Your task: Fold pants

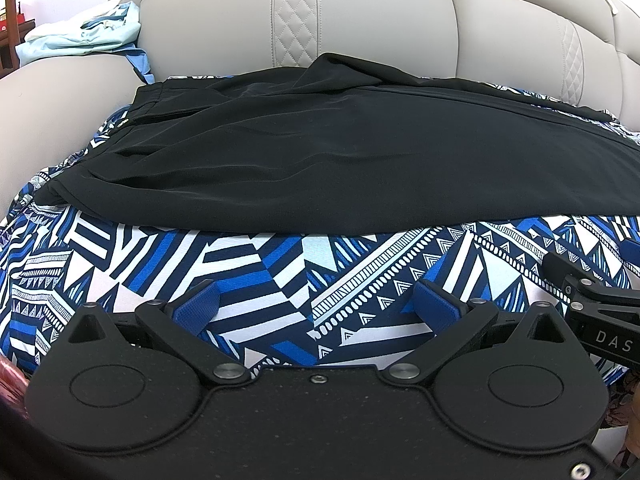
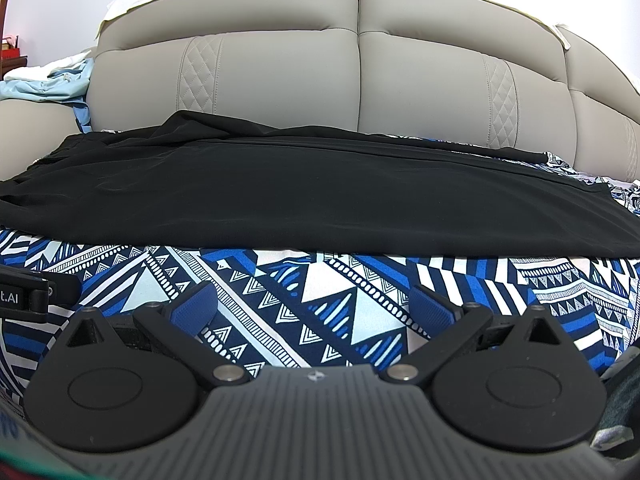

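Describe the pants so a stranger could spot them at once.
Find the grey sofa; a blue-and-white patterned cloth covers its seat. The black pants lie flat across that cloth, waistband to the left, the only plain dark item there.

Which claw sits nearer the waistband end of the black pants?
Left. The left claw is open toward the black pants' waistband; the right claw, open, sits toward the leg end.

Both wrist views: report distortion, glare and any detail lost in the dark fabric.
Left wrist view: fisheye bows the sofa back; the black pants keep faint wrinkles near the waistband. Right wrist view: same bowing, blown-out white wall above the sofa, pants nearly featureless. No motion blur in either.
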Demonstrator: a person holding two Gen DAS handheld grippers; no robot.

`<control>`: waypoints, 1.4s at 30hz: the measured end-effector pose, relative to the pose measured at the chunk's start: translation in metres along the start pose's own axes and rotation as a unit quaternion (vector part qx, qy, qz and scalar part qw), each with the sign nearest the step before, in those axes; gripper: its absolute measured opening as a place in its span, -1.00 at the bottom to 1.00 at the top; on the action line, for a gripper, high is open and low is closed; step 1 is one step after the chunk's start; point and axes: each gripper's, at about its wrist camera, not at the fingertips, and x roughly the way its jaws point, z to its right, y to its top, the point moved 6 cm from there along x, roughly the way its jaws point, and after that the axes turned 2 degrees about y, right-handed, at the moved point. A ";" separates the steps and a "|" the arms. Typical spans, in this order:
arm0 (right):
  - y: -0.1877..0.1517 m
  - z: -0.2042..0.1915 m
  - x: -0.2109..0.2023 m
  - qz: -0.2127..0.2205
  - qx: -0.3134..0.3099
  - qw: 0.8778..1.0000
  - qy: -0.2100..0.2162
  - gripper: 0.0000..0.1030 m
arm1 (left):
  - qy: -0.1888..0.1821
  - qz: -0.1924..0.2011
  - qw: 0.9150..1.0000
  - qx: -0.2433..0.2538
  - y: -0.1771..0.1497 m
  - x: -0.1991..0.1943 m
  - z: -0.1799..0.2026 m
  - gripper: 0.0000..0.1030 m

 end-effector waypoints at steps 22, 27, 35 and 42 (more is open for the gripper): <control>-0.003 -0.001 0.000 -0.023 -0.001 1.000 0.010 1.00 | -0.008 -0.032 0.999 -0.009 0.008 0.000 -0.004 0.94; 0.023 0.003 0.003 -0.010 -0.007 1.000 0.028 1.00 | -0.036 -0.025 0.998 -0.037 0.047 -0.005 -0.027 0.82; 0.098 0.009 0.053 0.002 0.011 0.998 0.055 1.00 | 0.003 0.024 0.996 -0.081 0.156 0.015 -0.072 0.97; 0.142 0.013 0.121 -0.010 0.009 0.998 0.059 1.00 | 0.031 0.012 0.980 -0.197 0.235 0.103 -0.125 0.99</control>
